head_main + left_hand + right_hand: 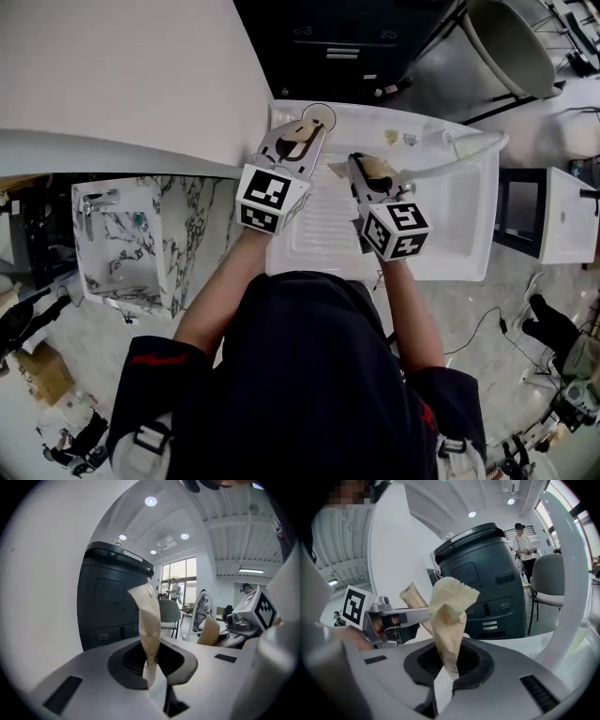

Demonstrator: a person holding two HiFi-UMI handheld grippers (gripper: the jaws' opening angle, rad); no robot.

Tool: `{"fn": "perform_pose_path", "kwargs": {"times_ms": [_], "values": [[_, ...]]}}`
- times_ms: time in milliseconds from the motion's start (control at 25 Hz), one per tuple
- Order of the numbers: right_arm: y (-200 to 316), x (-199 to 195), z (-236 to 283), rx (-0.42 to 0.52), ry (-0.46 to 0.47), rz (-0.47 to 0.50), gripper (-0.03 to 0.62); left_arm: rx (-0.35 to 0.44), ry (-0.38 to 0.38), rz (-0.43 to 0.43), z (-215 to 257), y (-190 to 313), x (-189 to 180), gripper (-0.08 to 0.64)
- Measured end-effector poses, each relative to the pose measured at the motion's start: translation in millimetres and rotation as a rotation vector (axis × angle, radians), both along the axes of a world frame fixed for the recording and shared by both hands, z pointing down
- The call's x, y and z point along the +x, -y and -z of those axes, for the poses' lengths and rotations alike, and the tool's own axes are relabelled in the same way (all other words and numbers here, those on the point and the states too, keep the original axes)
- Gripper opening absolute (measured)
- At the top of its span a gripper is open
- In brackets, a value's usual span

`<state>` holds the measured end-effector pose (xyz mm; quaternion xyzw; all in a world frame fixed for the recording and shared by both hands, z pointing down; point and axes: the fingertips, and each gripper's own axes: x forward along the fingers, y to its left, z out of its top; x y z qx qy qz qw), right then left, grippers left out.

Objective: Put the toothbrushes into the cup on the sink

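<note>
Both grippers hang over the white sink [459, 234], pointing upward. My left gripper [302, 134] is shut on a tan paper packet [298, 142], just in front of the round cup [320, 113] on the sink's back rim. In the left gripper view the packet [149, 625] rises as a narrow strip from the closed jaws [154, 670]. My right gripper [369, 172] is shut on a second tan packet [378, 169] over the drainboard. Its top is crumpled in the right gripper view [449, 616]. What is inside the packets is hidden.
A white faucet [469, 148] arches over the basin at the right. A dark grey machine [487, 583] stands behind the sink, beside a white wall [122, 75]. A grey chair [555, 585] and a standing person [524, 545] are farther back. A marbled sink unit [127, 244] stands to the left.
</note>
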<state>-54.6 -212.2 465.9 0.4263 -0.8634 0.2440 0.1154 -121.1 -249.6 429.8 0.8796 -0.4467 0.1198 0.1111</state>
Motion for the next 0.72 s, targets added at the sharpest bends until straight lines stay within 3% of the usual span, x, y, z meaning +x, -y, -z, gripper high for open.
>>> {"fn": "perform_pose_path", "kwargs": {"times_ms": [320, 720], "values": [[4, 4, -7, -0.025, 0.008, -0.001, 0.052, 0.025, 0.014, 0.019, 6, 25, 1, 0.037], [8, 8, -18, -0.042, 0.007, 0.005, 0.052, -0.003, 0.052, 0.038, -25, 35, 2, 0.037]]}}
